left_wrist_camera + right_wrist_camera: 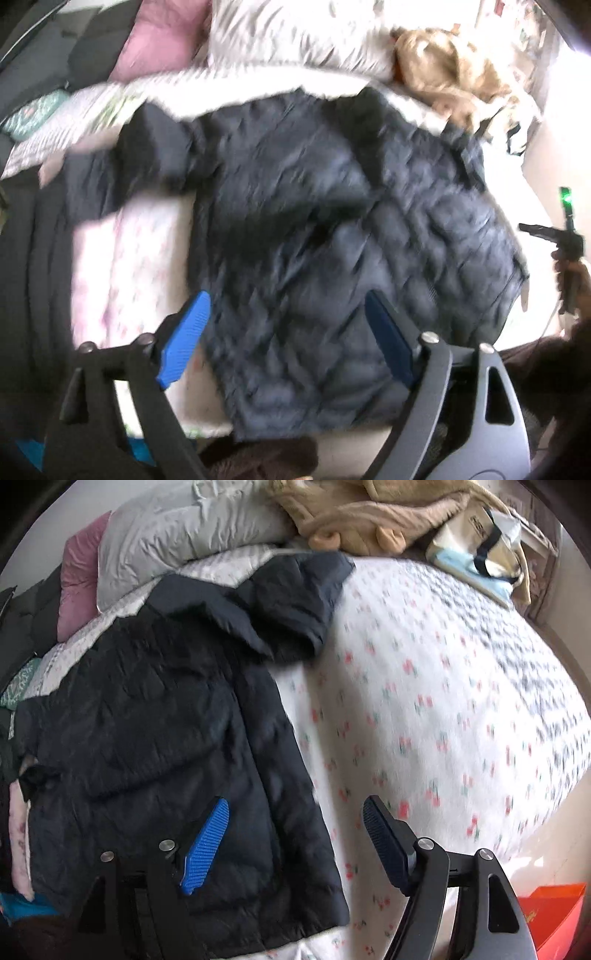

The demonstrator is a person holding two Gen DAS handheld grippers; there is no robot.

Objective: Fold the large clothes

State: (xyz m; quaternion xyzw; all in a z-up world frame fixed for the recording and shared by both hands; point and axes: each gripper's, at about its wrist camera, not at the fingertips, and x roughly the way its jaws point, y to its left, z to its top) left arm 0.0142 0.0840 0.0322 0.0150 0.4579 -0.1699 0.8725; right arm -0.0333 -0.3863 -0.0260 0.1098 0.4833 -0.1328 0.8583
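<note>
A dark navy quilted jacket (pixel 332 221) lies spread flat on a bed with a white floral quilt (pixel 443 701). In the left wrist view one sleeve (pixel 147 147) reaches out to the left. My left gripper (pixel 286 295) hovers over the jacket's lower part, open, with nothing between its blue pads. In the right wrist view the jacket (pixel 147 720) fills the left half, and its other sleeve (pixel 295 602) bends up toward the pillows. My right gripper (pixel 295 801) hangs open over the jacket's right edge, one finger above the cloth and one above the bare quilt.
A grey pillow (pixel 177 535) and a pink pillow (pixel 81 565) lie at the bed's head, beside a tan plush heap (pixel 369 513) and a bag (pixel 480 550). An orange box (pixel 554 915) sits low right. Dark clothes (pixel 29 258) are piled at the left.
</note>
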